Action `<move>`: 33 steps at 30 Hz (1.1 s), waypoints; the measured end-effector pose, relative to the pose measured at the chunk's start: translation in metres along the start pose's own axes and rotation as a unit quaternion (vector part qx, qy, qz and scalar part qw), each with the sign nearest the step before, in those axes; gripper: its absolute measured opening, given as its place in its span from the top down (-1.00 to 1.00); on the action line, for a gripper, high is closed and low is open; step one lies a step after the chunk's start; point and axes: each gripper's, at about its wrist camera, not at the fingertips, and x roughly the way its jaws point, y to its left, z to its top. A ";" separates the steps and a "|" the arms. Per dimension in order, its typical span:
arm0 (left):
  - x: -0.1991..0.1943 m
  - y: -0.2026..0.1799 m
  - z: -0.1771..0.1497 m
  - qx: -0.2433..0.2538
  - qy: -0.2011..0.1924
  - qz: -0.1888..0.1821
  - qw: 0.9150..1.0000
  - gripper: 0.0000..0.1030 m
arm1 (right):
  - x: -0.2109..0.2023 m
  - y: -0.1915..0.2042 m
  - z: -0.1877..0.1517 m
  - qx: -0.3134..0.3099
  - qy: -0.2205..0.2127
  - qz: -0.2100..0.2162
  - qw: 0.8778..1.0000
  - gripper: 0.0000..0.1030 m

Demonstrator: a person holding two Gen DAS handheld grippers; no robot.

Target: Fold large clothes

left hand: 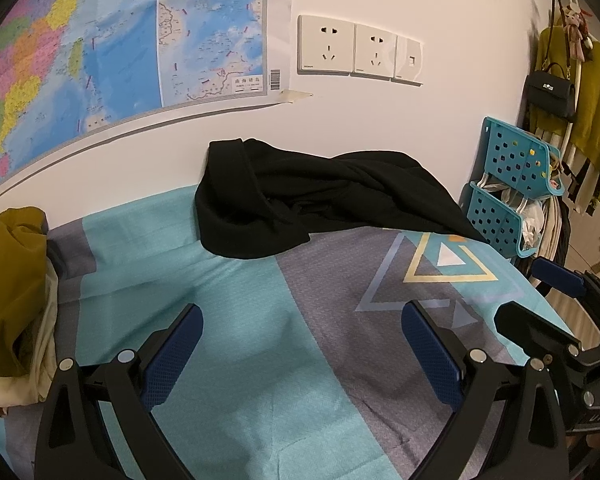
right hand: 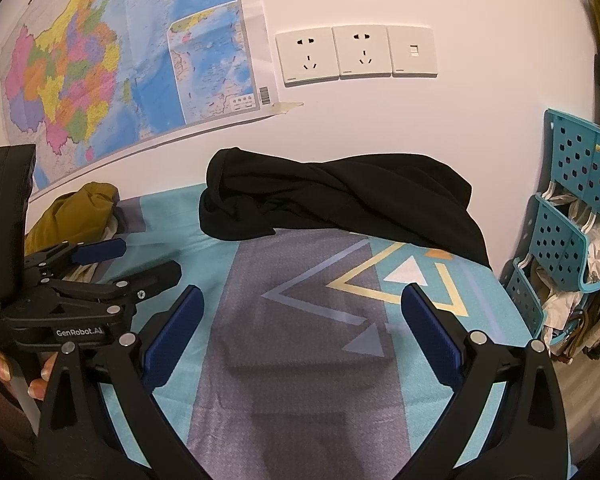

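Note:
A black garment [left hand: 320, 192] lies crumpled against the wall at the far side of the teal and grey patterned cloth [left hand: 228, 280]; it also shows in the right wrist view [right hand: 340, 200]. My left gripper [left hand: 302, 324] is open and empty, hovering over the cloth short of the garment. My right gripper [right hand: 302, 312] is open and empty, also short of the garment. The right gripper shows at the right edge of the left wrist view [left hand: 540, 292], and the left gripper at the left of the right wrist view [right hand: 136, 260].
A mustard and cream pile of clothes [left hand: 12, 300] lies at the left, also seen in the right wrist view [right hand: 80, 208]. A teal perforated rack [left hand: 512, 184] with bags stands at the right. Map [left hand: 100, 40] and wall sockets [left hand: 356, 48] are behind.

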 end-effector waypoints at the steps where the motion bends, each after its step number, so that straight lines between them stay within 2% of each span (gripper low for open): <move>1: 0.000 0.000 0.000 0.000 0.000 0.000 1.000 -0.86 | 0.001 0.000 0.001 0.000 0.001 0.000 1.000 -0.89; 20: 0.014 0.009 0.007 -0.007 0.011 0.009 1.000 -0.86 | 0.018 0.007 0.016 -0.041 0.004 0.003 0.999 -0.89; 24: 0.025 0.026 0.009 -0.019 0.019 0.031 0.999 -0.86 | 0.052 0.008 0.045 -0.092 0.019 -0.006 0.996 -0.89; 27: 0.034 0.044 0.011 -0.034 0.025 0.052 0.998 -0.86 | 0.099 0.012 0.070 -0.141 0.048 -0.023 0.989 -0.89; 30: 0.041 0.062 0.013 -0.044 0.028 0.074 0.996 -0.86 | 0.145 0.020 0.089 -0.190 0.074 -0.020 0.979 -0.89; 33: 0.047 0.076 0.013 -0.055 0.035 0.089 0.994 -0.87 | 0.184 0.024 0.102 -0.215 0.089 -0.029 0.972 -0.89</move>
